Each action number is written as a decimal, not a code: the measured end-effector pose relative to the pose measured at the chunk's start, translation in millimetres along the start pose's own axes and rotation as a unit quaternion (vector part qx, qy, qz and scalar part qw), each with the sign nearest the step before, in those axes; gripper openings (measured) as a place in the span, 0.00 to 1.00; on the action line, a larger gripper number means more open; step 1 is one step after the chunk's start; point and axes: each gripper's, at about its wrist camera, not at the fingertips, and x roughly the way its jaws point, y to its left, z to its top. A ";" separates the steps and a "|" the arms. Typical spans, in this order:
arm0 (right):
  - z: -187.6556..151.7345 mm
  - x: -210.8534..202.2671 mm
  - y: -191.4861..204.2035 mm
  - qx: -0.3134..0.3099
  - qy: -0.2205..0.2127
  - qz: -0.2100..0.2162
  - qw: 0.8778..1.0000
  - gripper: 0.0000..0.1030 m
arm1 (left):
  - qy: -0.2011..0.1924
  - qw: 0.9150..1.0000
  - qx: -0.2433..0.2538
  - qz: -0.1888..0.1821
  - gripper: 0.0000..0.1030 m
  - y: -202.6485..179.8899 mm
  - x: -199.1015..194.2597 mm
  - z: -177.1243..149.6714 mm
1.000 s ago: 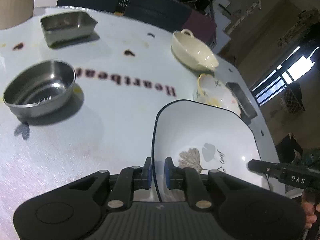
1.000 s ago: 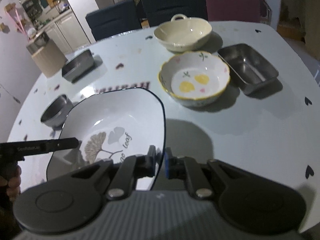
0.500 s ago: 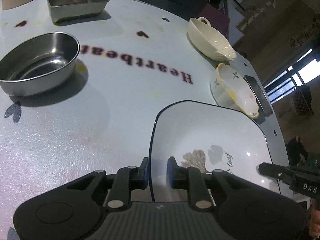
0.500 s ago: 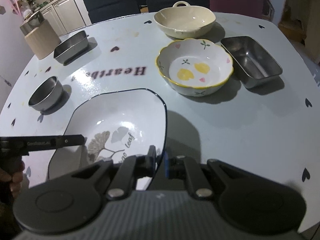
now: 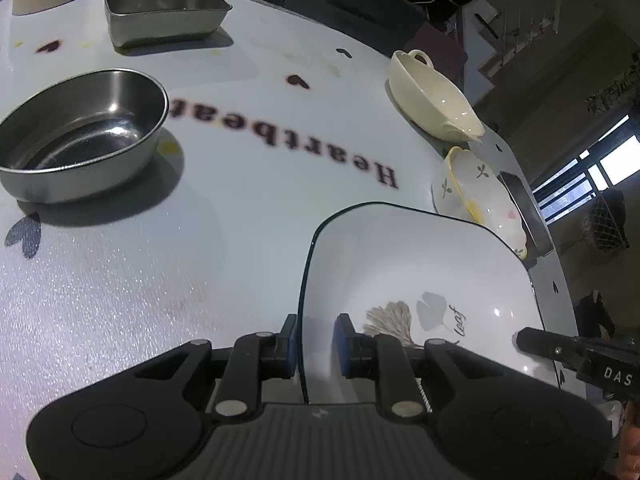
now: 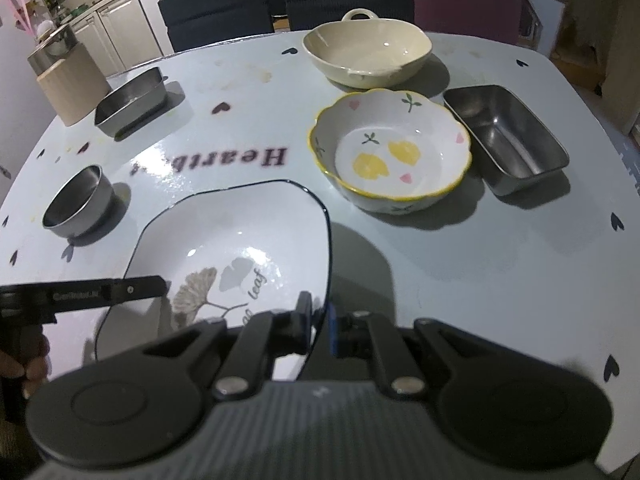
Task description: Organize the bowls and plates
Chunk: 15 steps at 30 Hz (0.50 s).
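Left hand-held gripper (image 5: 316, 340): jaws straddle the near left rim of the white leaf-pattern plate (image 5: 420, 276), a clear gap at the inner pad; jaws have just been opening, the rim between them, no firm clamp. Right hand-held gripper (image 6: 318, 328): pads pinched nearly together on the opposite rim of the same plate, grip firm. Plate: sits low at the near edge of the tabletop (image 6: 440, 248), apparently set down or close to it; contact with the surface cannot be told. Progress, by judgement: early. Nothing is stacked; each vessel stands alone. Round steel bowl (image 6: 78, 204), toward the left edge. Steel tray (image 6: 132, 104), far left. Cream handled bowl (image 6: 368, 54), at the far edge. Flower-pattern bowl (image 6: 390, 158), just beyond the plate. Second steel tray (image 6: 506, 142), beside that bowl toward the right edge. Grouping of like with like appears still to do. Surface: pale glossy tabletop, small printed hearts, lettering "Heartbeat", a few stains. Room: dim; dark chairs (image 6: 216, 4) along the far edge, kitchen cabinets beyond on the left, a beige canister (image 6: 74, 84) at the far left corner.
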 end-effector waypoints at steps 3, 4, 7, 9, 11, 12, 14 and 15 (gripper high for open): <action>1.6 4.1 -1.0 -0.001 0.005 -0.003 1.000 0.10 | 0.000 1.000 0.009 0.001 0.20 -0.9 0.0 -0.4; 1.8 5.9 -1.6 -0.001 0.007 -0.003 1.000 0.10 | 0.000 1.000 0.013 0.002 0.19 -1.4 -0.2 -0.7; 0.4 10.2 -1.0 -0.008 0.017 -0.008 1.000 0.10 | 0.002 1.000 0.017 0.003 0.18 -1.7 0.4 -0.7; 0.1 13.8 -1.4 -0.008 0.026 -0.010 1.000 0.11 | 0.003 1.000 0.018 0.004 0.17 -2.1 1.1 -0.3; 0.0 16.7 -2.3 -0.006 0.030 -0.010 0.999 0.11 | 0.005 1.000 0.019 0.003 0.16 -2.2 1.7 0.3; 0.1 17.3 -2.1 -0.007 0.030 -0.010 0.999 0.11 | 0.006 1.000 0.020 0.003 0.16 -2.5 2.0 0.1; 1.3 18.1 -0.8 -0.007 0.029 -0.012 0.999 0.11 | 0.007 1.000 0.025 0.004 0.16 -3.4 2.0 -0.1; 2.1 18.8 -0.8 -0.007 0.029 -0.014 0.999 0.11 | 0.009 1.000 0.025 0.003 0.16 -3.8 2.1 -0.1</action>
